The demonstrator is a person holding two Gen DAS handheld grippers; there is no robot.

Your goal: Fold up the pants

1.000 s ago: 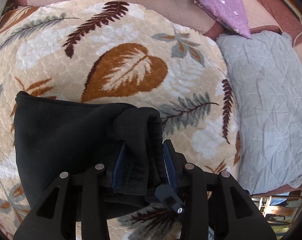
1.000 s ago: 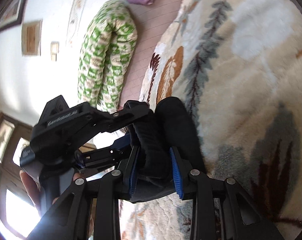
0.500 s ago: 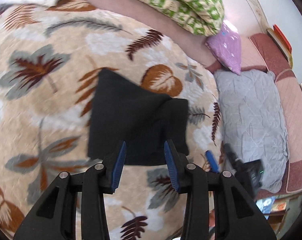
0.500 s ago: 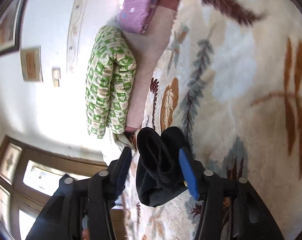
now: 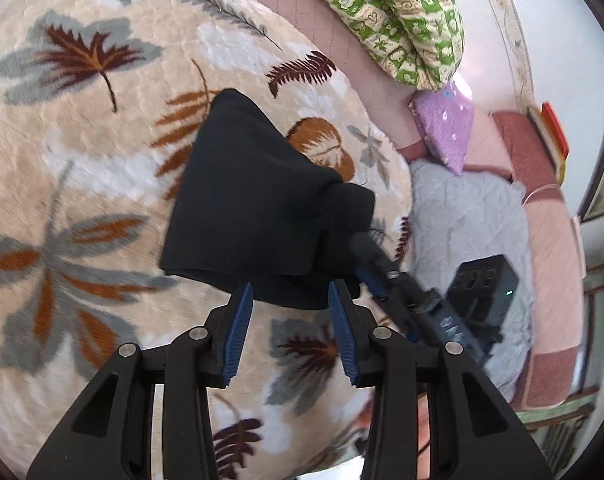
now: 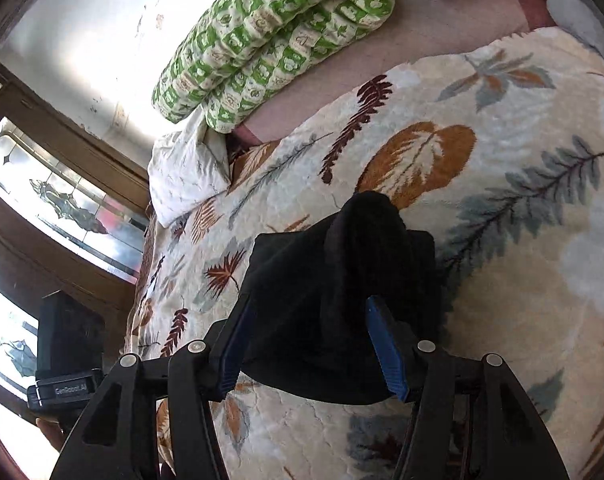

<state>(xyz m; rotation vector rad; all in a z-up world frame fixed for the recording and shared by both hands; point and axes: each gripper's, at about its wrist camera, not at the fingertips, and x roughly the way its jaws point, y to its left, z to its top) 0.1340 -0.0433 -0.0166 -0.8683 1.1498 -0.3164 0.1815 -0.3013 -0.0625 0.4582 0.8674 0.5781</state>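
pants: one folded pair on one blanket; two hand-held grippers, both open.

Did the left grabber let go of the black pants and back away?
Yes. The left gripper was clamped on the black pants; now its jaws are clear, pulled back over the leaf blanket.

pants: folded, on leaf blanket | left hand-held gripper: empty, jaws apart, just short of pants
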